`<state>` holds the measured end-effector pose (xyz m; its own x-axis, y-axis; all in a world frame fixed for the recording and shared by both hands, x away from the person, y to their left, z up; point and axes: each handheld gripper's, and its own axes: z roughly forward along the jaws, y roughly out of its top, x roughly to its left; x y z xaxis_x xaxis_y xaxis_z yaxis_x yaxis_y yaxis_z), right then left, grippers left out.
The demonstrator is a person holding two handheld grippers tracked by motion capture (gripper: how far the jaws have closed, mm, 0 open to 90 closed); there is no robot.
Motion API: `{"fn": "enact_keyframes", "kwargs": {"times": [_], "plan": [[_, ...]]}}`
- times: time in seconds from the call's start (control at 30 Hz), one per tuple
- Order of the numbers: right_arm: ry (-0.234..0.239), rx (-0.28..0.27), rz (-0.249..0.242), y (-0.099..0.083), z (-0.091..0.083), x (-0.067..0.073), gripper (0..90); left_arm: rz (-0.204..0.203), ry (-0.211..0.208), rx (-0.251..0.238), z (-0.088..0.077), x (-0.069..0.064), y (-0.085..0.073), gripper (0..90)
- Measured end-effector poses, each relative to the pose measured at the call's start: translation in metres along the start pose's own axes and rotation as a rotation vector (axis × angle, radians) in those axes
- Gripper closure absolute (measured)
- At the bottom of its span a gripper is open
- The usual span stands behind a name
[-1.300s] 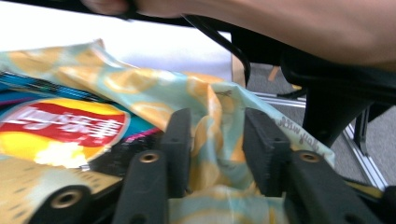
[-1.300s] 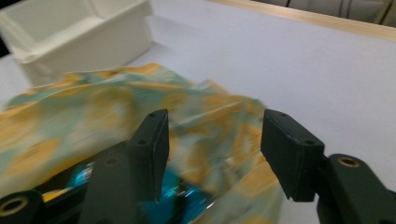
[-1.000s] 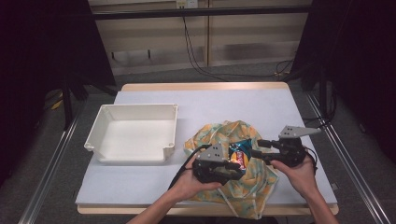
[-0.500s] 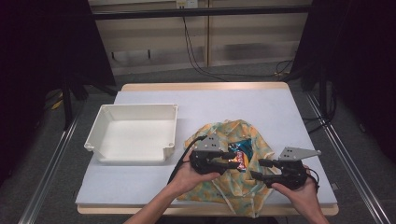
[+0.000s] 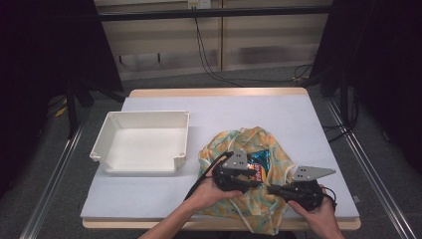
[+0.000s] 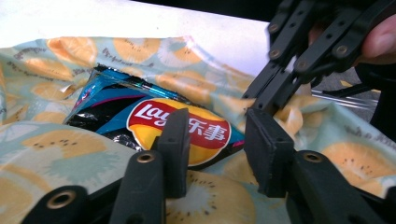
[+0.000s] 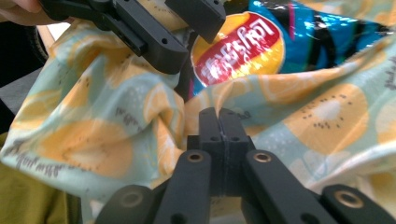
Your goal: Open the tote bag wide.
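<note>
High view: white tray [image 5: 107, 142] left of fruit-print bag [image 5: 278, 154].

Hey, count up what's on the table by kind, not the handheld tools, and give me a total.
White plastic tray: 1
Fruit-print cloth bag: 1
Blue chip packet, lying in the bag's opening: 1
Total: 3
</note>
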<state>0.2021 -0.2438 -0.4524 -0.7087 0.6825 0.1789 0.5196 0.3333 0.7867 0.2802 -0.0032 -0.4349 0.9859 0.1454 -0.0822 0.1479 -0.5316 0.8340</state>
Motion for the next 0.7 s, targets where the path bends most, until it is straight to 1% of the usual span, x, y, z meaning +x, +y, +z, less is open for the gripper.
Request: {"fn": "enact_keyframes", "kwargs": {"times": [0.03, 0.1, 0.13, 0.17, 0.2, 0.23, 0.27, 0.3, 0.33, 0.4, 0.43, 0.47, 0.5, 0.53, 0.57, 0.6, 0.63, 0.67, 0.7], "plan": [[-0.006, -0.004, 0.0, -0.001, -0.003, 0.001, 90.0, -0.004, -0.001, -0.001, 0.0, 0.0, 0.0, 58.9], [-0.031, -0.002, -0.002, -0.005, -0.009, 0.002, 90.0, 0.007, 0.01, 0.009, 0.0, -0.001, 0.0, 57.9], [-0.04, -0.003, 0.003, -0.009, -0.012, 0.003, 90.0, 0.01, 0.009, 0.011, 0.001, -0.001, 0.0, 57.2], [-0.049, -0.001, 0.007, -0.013, -0.015, 0.003, 90.0, 0.014, 0.013, 0.019, 0.002, -0.001, -0.001, 56.8], [-0.074, 0.018, 0.006, -0.022, -0.02, 0.005, 90.0, 0.018, 0.02, 0.023, 0.003, -0.001, -0.001, 55.3], [-0.076, 0.023, 0.015, -0.027, -0.022, 0.005, 90.0, 0.011, 0.021, 0.019, 0.004, -0.002, -0.001, 55.0], [-0.076, 0.023, 0.015, -0.027, -0.022, 0.005, 90.0, 0.017, 0.025, 0.024, 0.005, -0.002, -0.001, 55.0], [-0.082, 0.034, 0.031, -0.036, -0.024, 0.004, 90.0, 0.022, 0.031, 0.029, 0.005, -0.002, -0.001, 54.5], [-0.082, 0.034, 0.031, -0.036, -0.024, 0.004, 90.0, 0.019, 0.032, 0.027, 0.006, -0.002, -0.001, 54.5], [-0.079, 0.056, 0.044, -0.045, -0.021, 0.003, 90.0, 0.003, 0.037, 0.023, 0.005, -0.002, 0.0, 53.8], [-0.075, 0.068, 0.047, -0.048, -0.018, 0.003, 90.0, -0.002, 0.032, 0.021, 0.005, -0.002, 0.001, 53.0], [-0.071, 0.075, 0.035, -0.048, -0.016, 0.003, 90.0, 0.007, 0.029, 0.025, 0.001, -0.002, 0.007, 53.5], [-0.071, 0.075, 0.035, -0.048, -0.016, 0.003, 90.0, 0.007, 0.029, 0.025, 0.001, -0.002, 0.007, 55.8], [-0.073, 0.068, 0.028, -0.047, -0.017, 0.004, 90.0, 0.006, 0.023, 0.017, -0.002, -0.003, 0.011, 55.8], [-0.069, 0.063, 0.022, -0.046, -0.015, 0.004, 90.0, 0.012, 0.016, 0.006, -0.004, -0.005, 0.017, 61.2], [-0.069, 0.063, 0.022, -0.046, -0.015, 0.004, 90.0, 0.031, -0.004, 0.006, -0.005, -0.006, 0.023, 61.2], [-0.068, 0.065, 0.024, -0.046, -0.015, 0.004, 90.0, 0.047, -0.019, 0.008, -0.005, -0.008, 0.029, 64.8], [-0.067, 0.061, 0.023, -0.045, -0.015, 0.004, 90.0, 0.064, -0.016, 0.019, -0.004, -0.009, 0.034, 67.8], [-0.067, 0.059, 0.023, -0.045, -0.015, 0.004, 90.0, 0.073, -0.022, 0.032, -0.001, -0.008, 0.039, 69.6]]}}
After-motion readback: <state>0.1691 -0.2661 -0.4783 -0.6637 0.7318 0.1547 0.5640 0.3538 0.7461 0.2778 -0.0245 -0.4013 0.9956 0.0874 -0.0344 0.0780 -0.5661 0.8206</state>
